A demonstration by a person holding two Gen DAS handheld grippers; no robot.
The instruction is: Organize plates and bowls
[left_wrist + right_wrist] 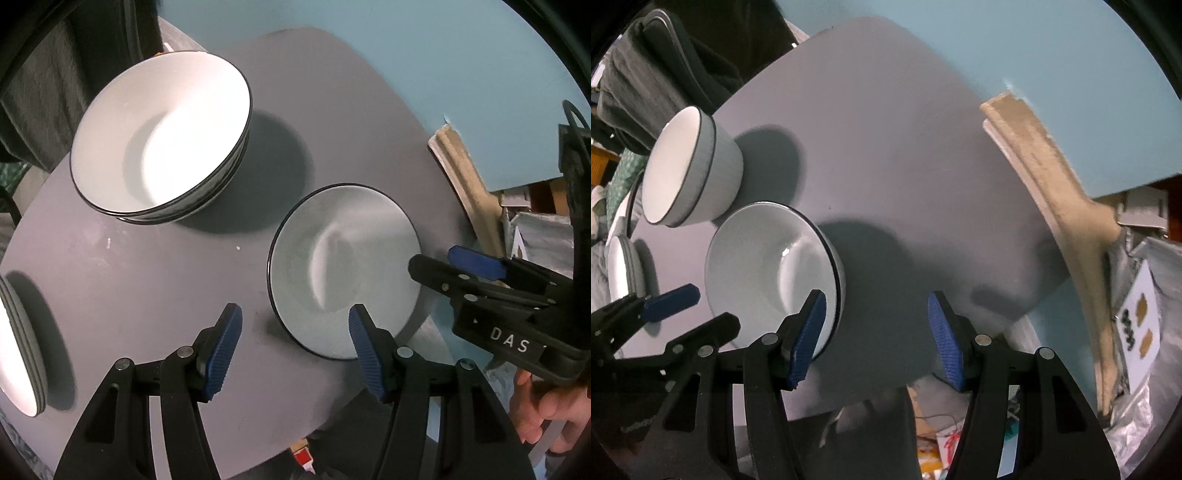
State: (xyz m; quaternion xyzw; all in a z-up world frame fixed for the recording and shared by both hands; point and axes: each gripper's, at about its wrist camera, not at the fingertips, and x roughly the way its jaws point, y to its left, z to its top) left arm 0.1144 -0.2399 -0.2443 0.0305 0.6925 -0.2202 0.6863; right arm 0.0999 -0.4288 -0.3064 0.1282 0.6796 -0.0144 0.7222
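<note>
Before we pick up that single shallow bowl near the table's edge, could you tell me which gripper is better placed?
Probably the right gripper: one open finger already sits at the shallow bowl rim; the left gripper is open too.

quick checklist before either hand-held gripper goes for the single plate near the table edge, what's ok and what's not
1. Left hand-held gripper open, nothing between its pads: ok.
2. Right hand-held gripper open, nothing between its pads: ok.
3. Single plate empty and flat on the grey table: ok.
4. Plate rim gripped: not ok, neither gripper has it.
5. Stack of bowls apart from the plate: ok.
6. Plate well inside the table edge: not ok, it sits close to it.
</note>
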